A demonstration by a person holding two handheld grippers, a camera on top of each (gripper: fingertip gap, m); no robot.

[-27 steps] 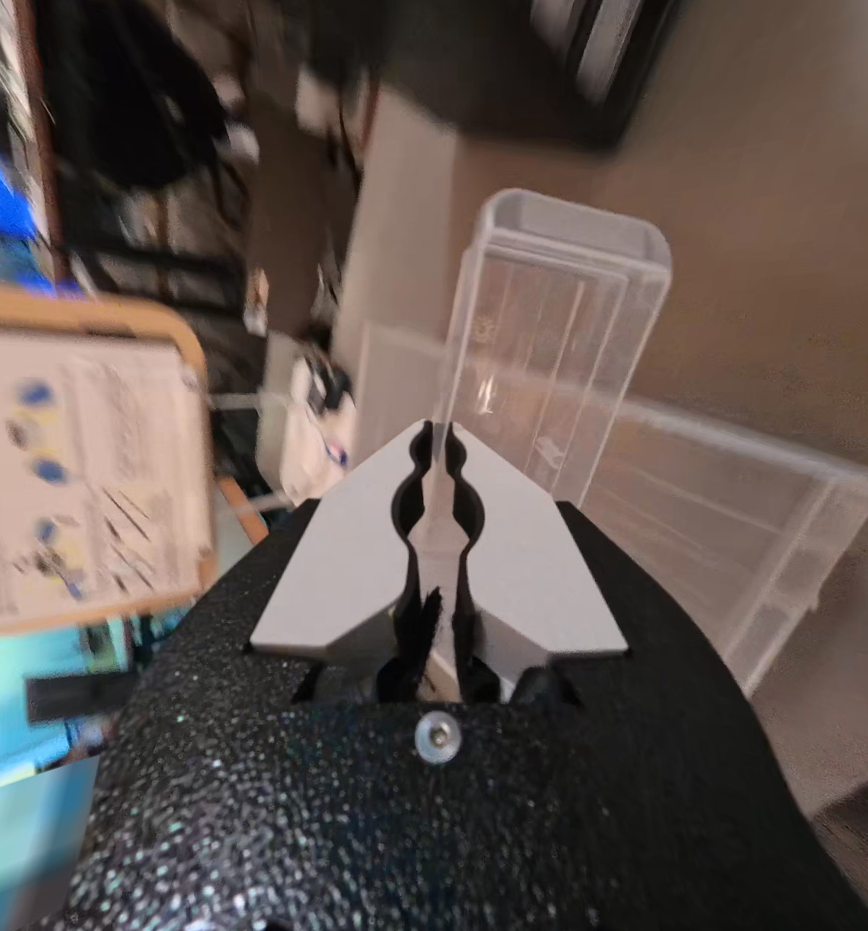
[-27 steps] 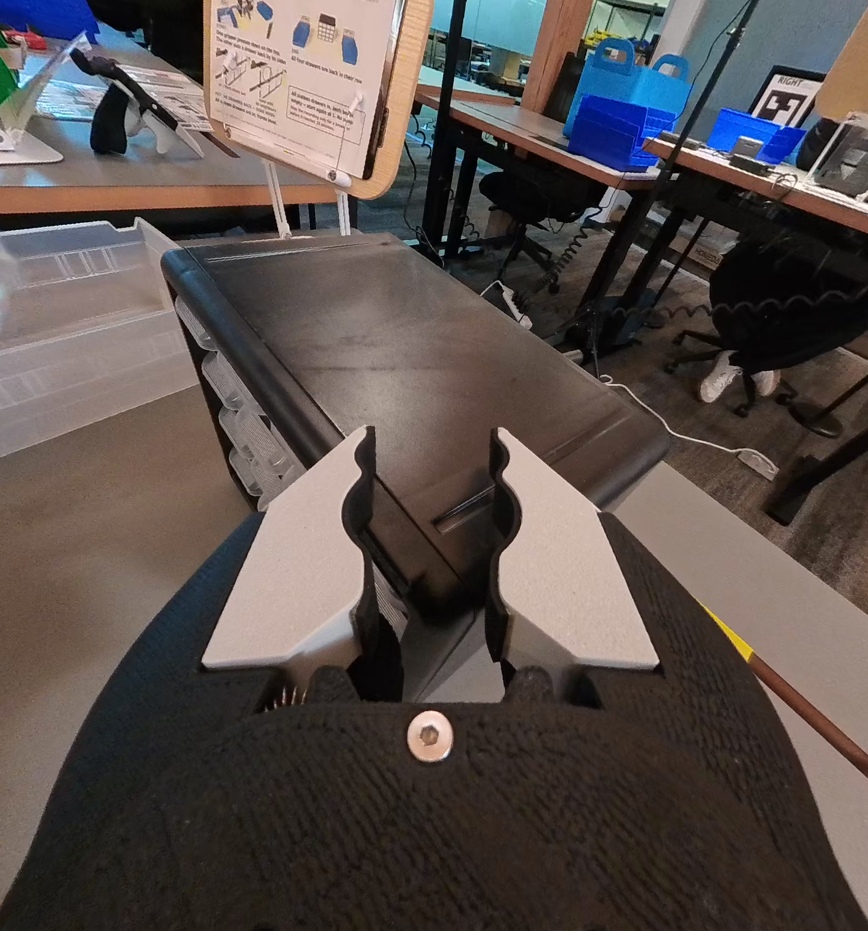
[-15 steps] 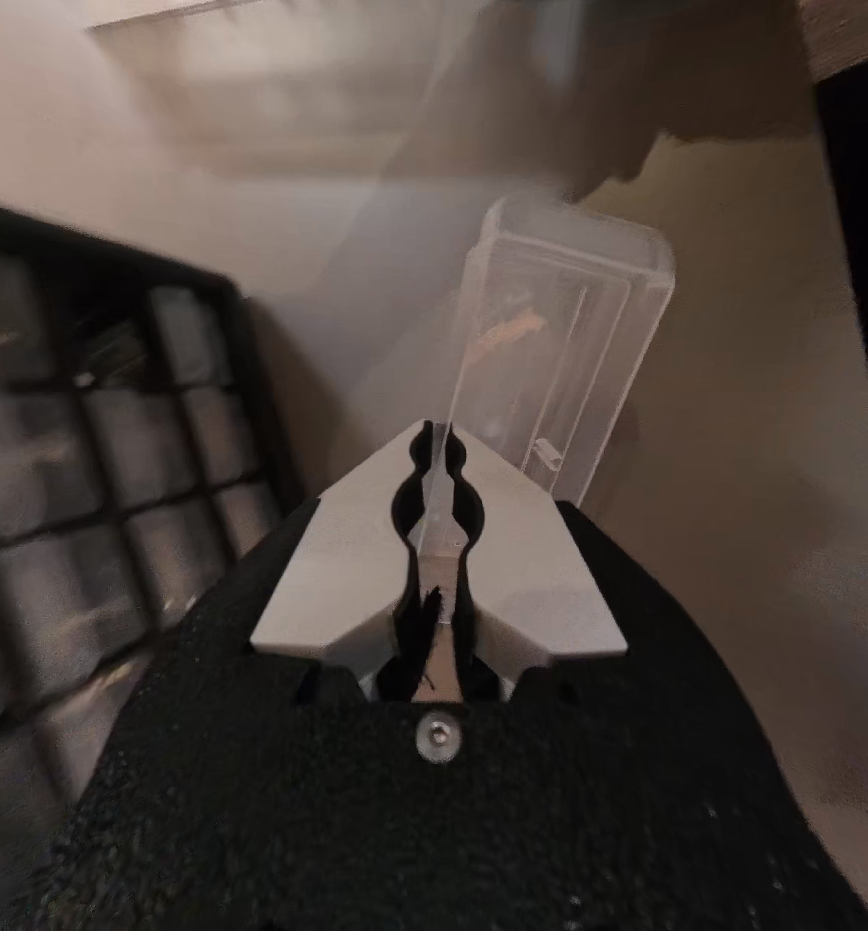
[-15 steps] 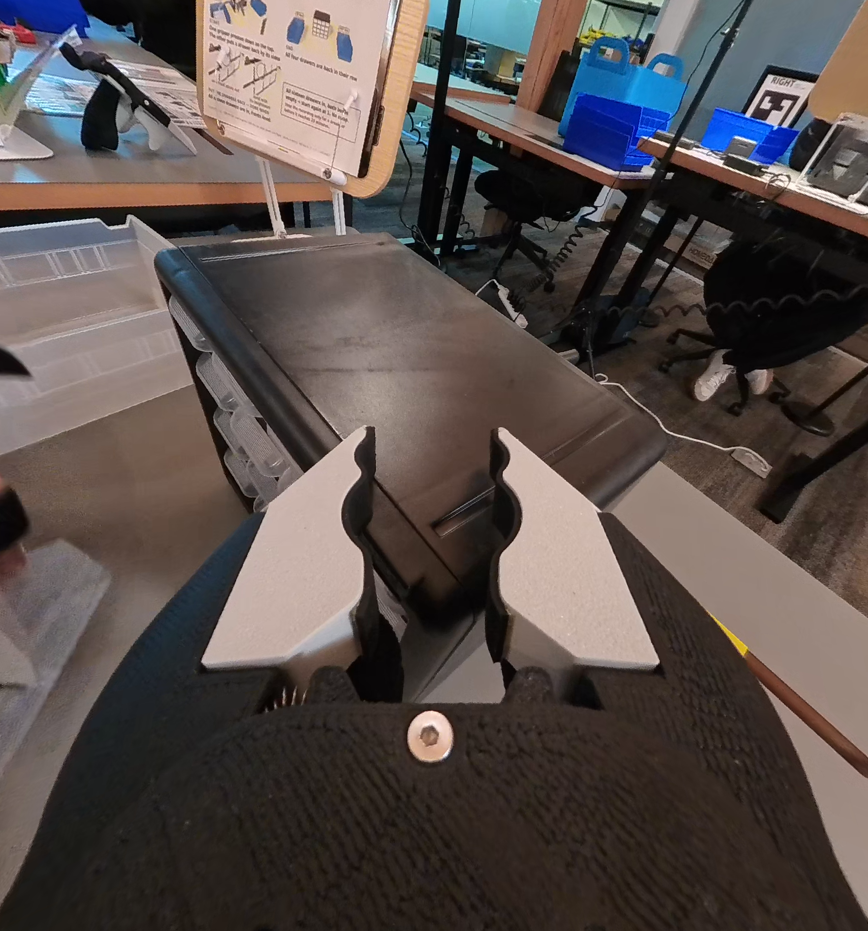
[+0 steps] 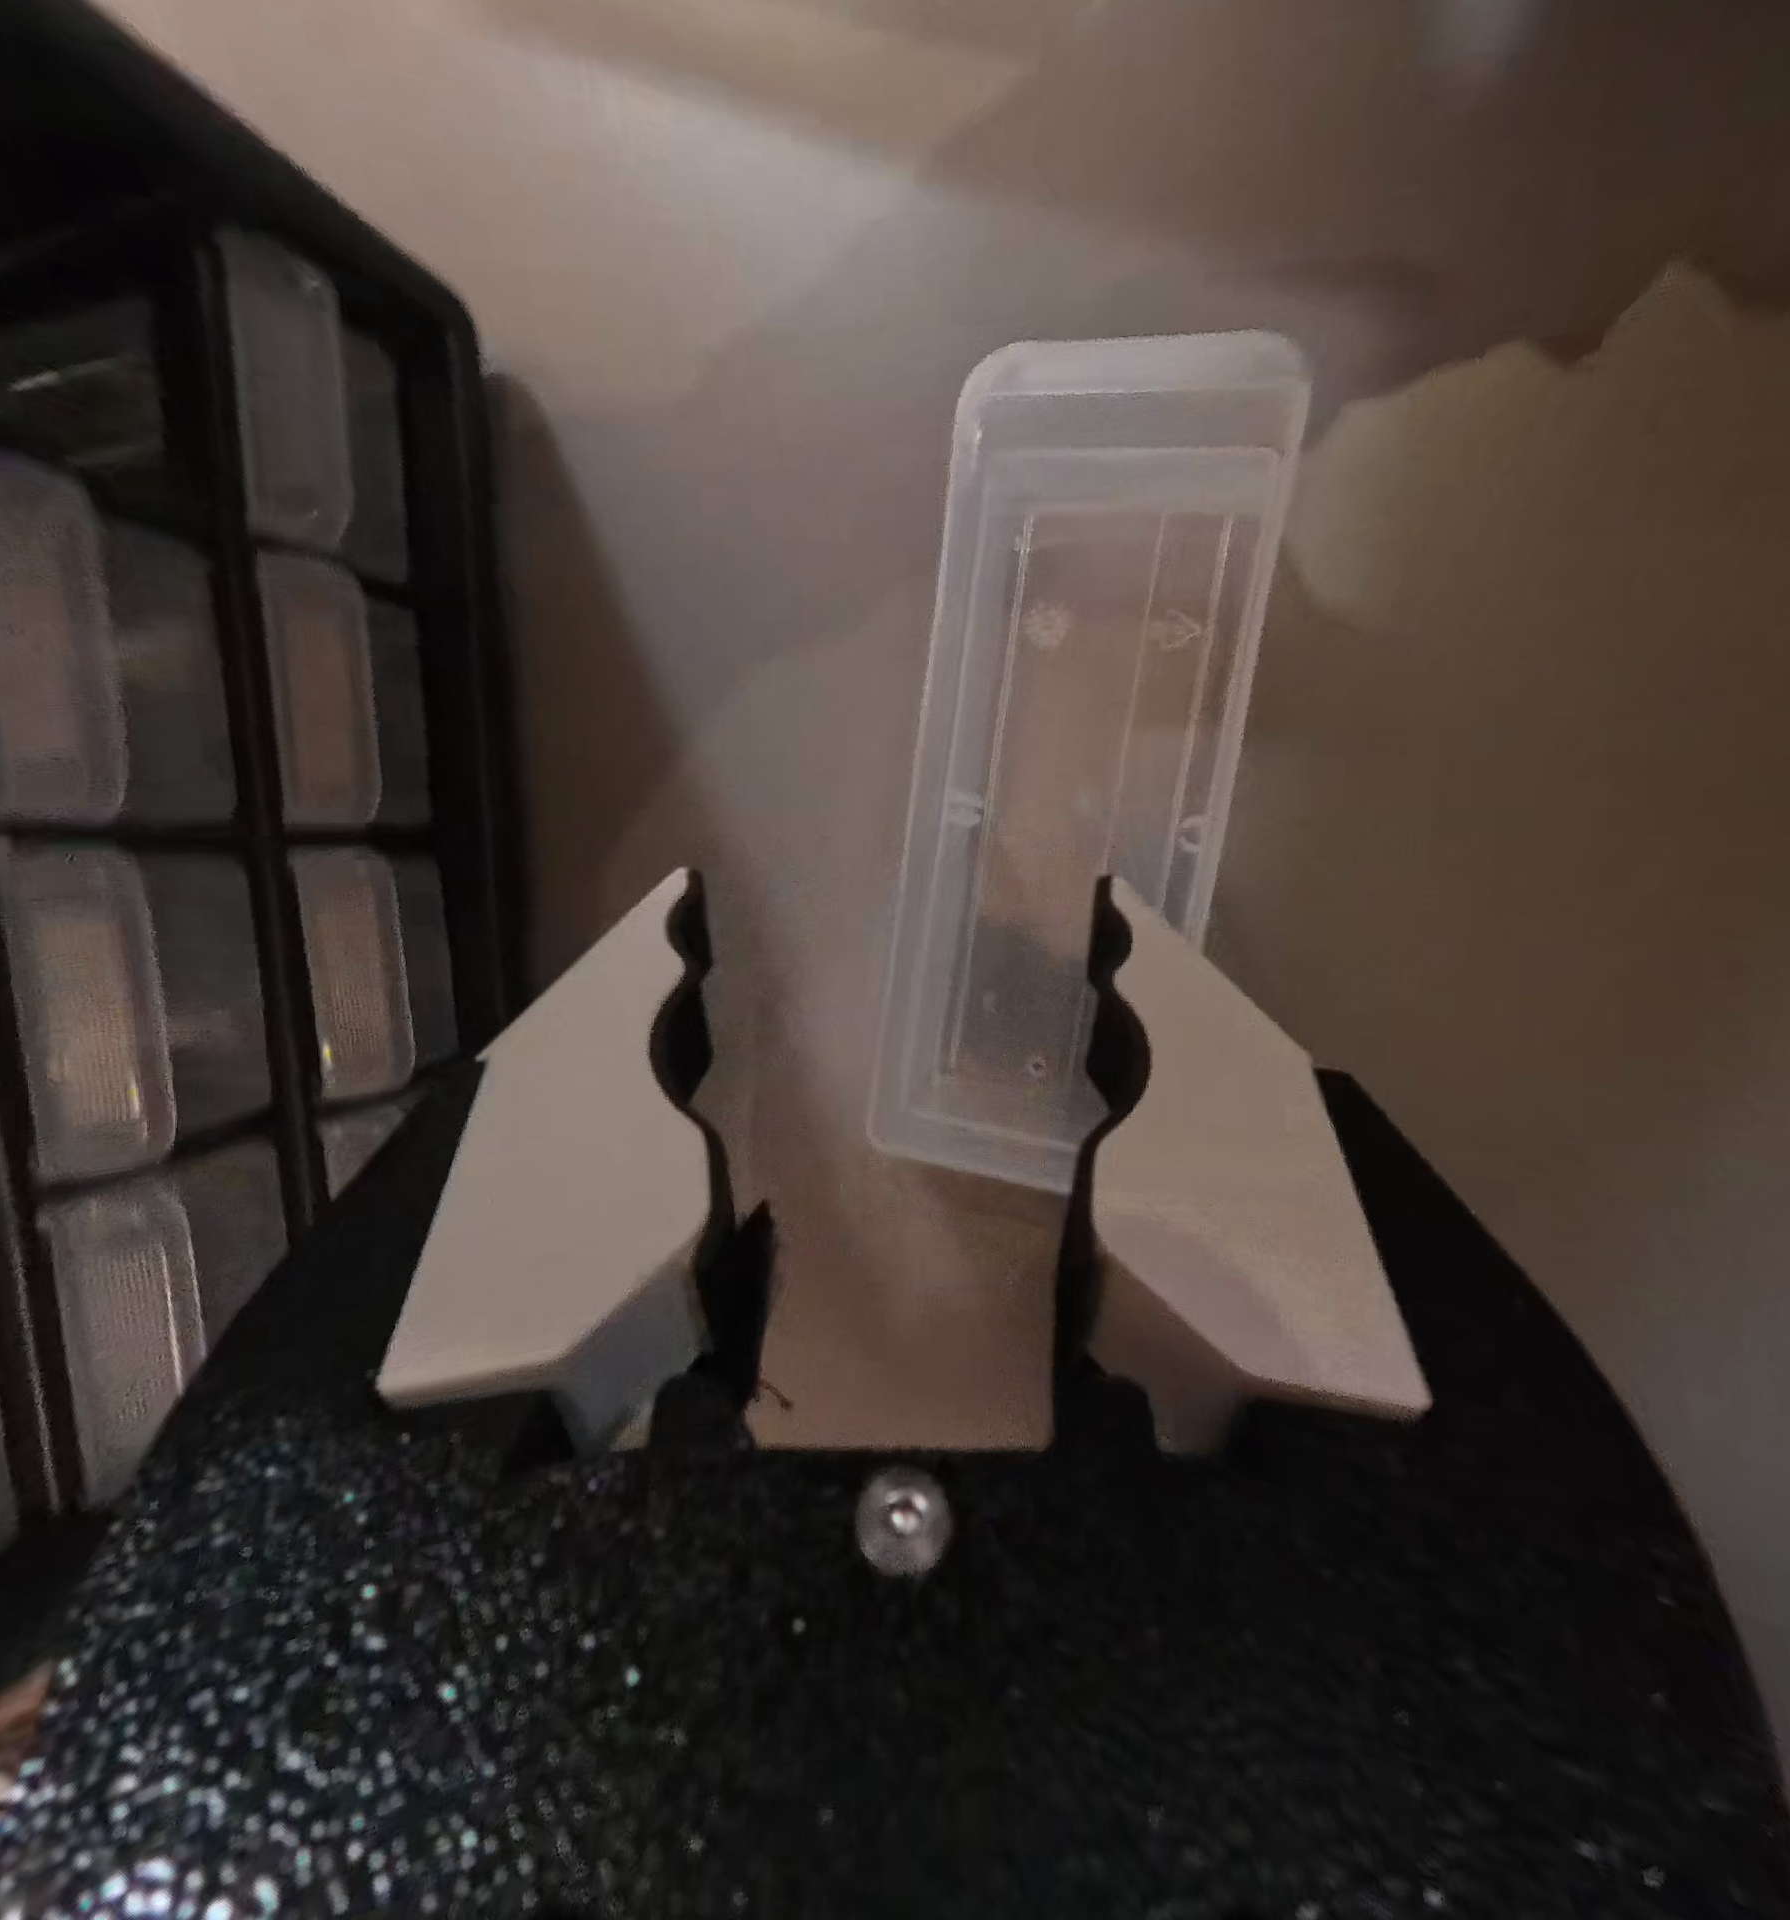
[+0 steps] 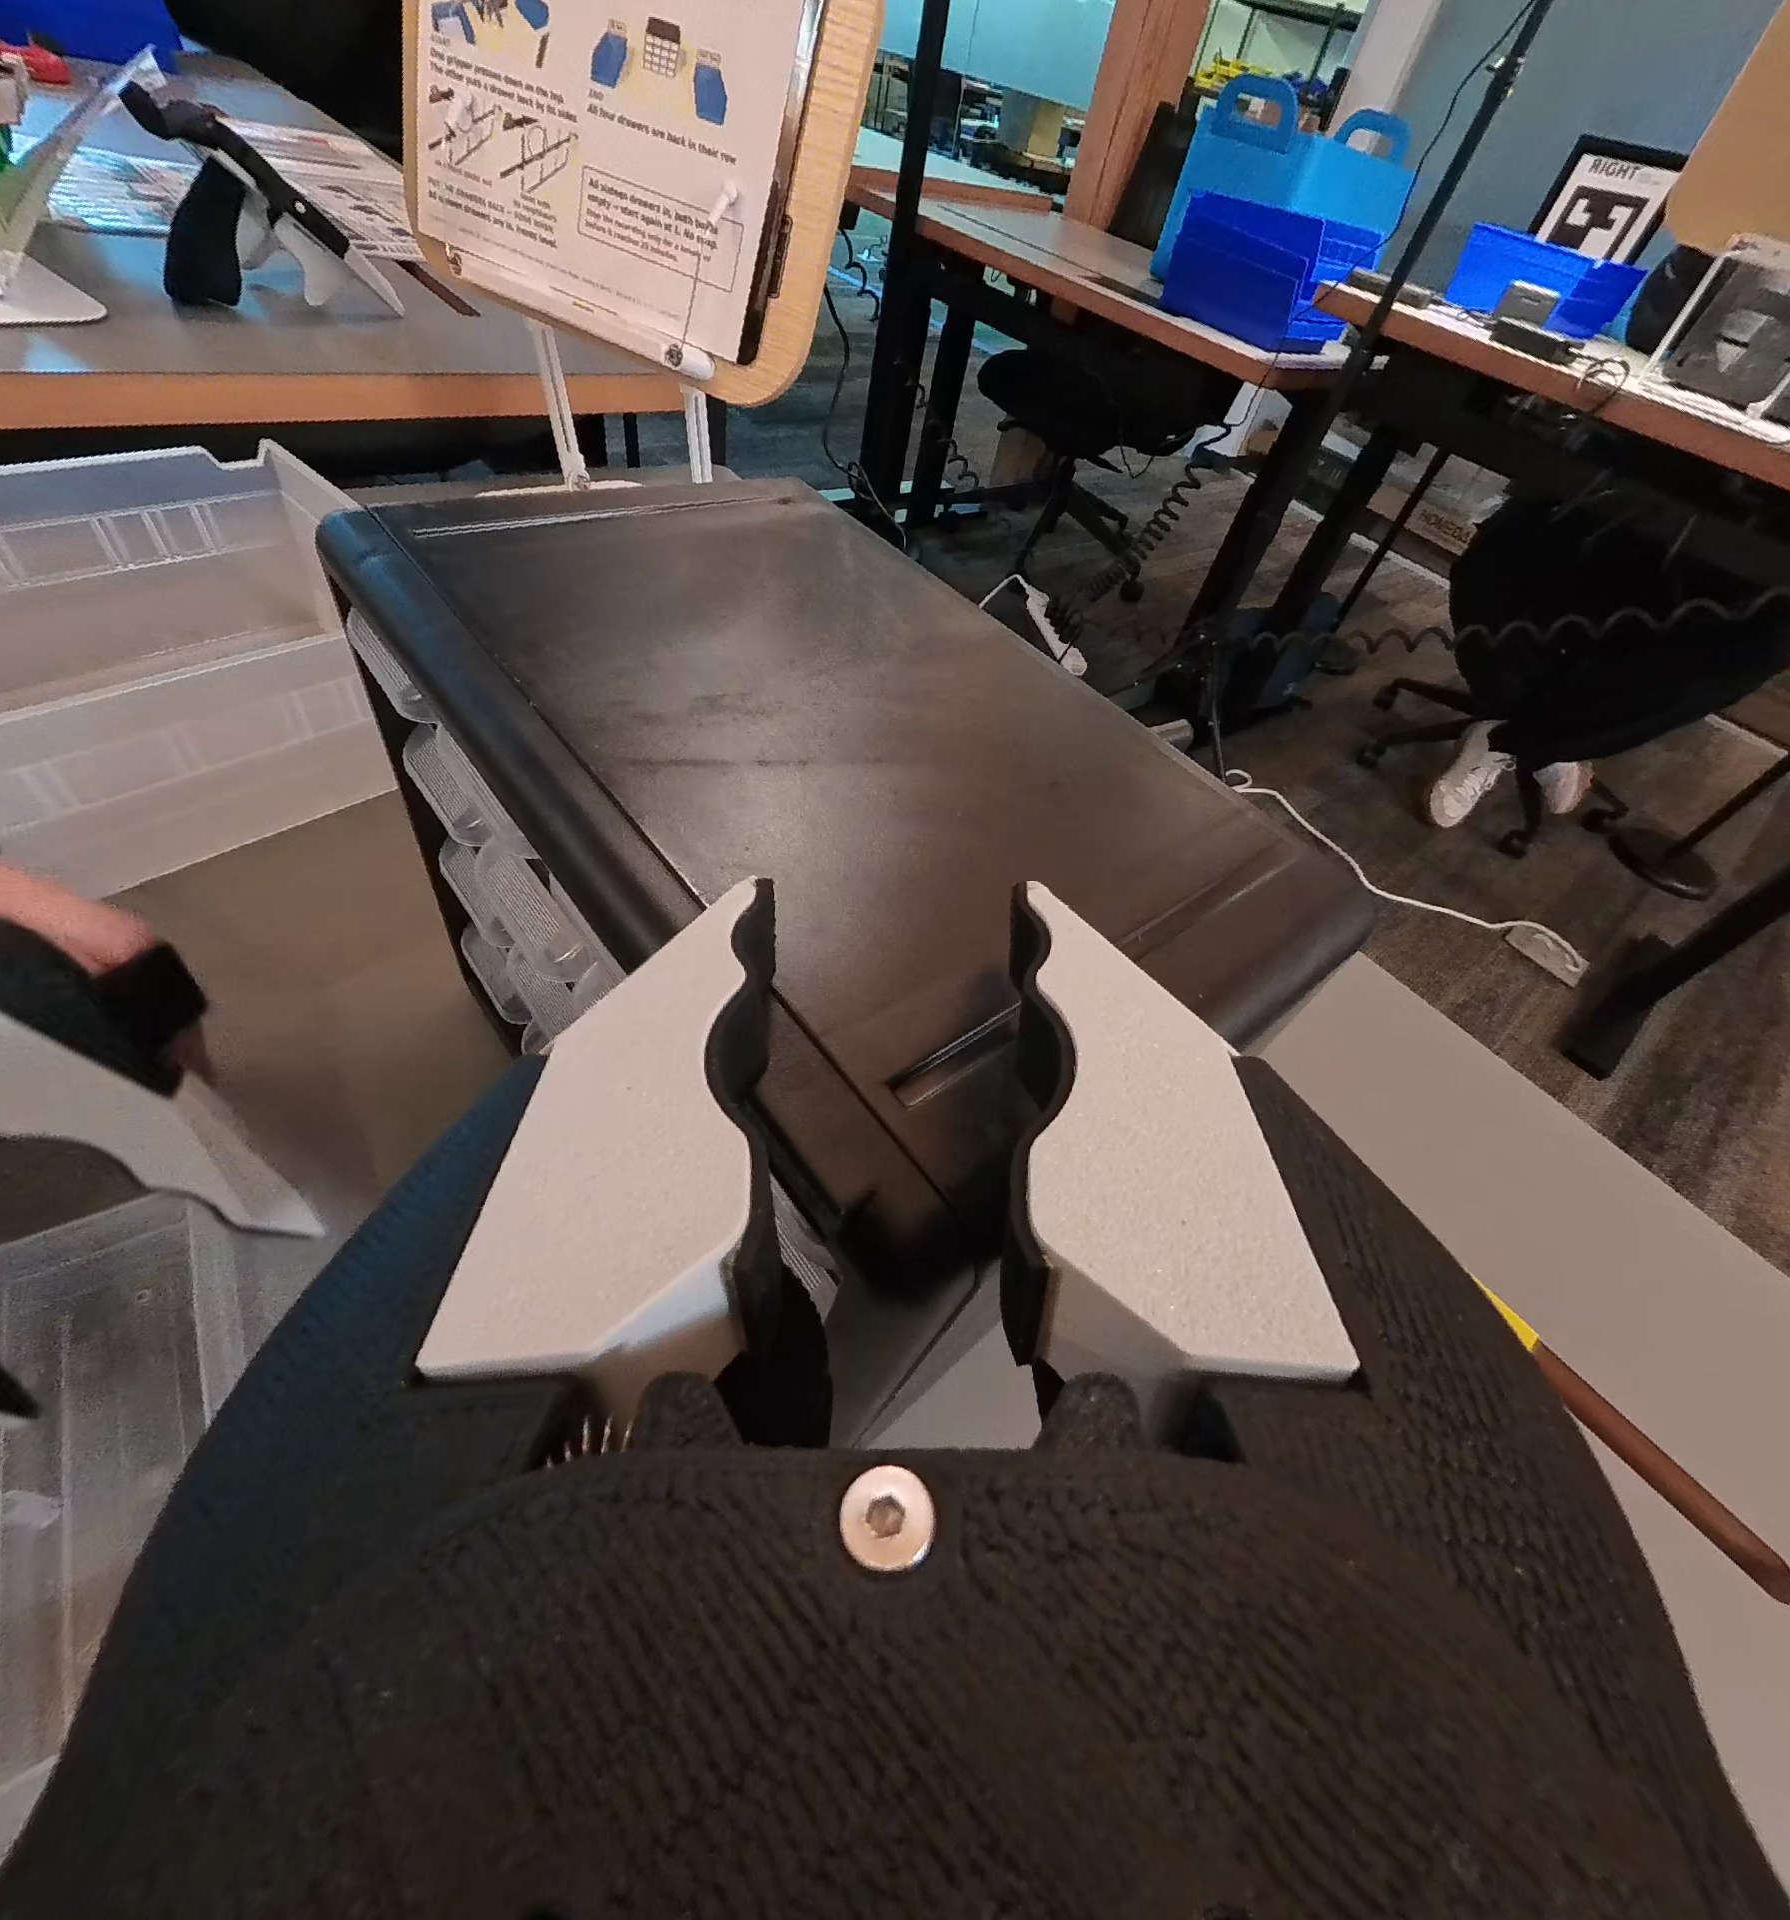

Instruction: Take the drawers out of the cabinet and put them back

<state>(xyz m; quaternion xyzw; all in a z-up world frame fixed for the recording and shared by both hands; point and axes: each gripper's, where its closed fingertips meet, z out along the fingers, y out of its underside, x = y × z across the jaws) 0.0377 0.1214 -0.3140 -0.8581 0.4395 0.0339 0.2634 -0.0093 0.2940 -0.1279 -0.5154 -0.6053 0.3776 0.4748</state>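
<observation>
Grey tabletop [image 5: 1493, 1039]: clear drawer [image 5: 1088, 790] lies beside cabinet [image 6: 818, 727], left gripper [image 5: 896, 894] spread wide, empty; right gripper [image 6: 891, 904] parted over cabinet top. Drawer likely light, slippery (grip 1 thin wall).

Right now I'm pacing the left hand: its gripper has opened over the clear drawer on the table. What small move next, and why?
Probably draw the left gripper back and swing toward the cabinet for another drawer: its fingers stand apart, and the clear drawer lies flat on the table, ungripped.
</observation>
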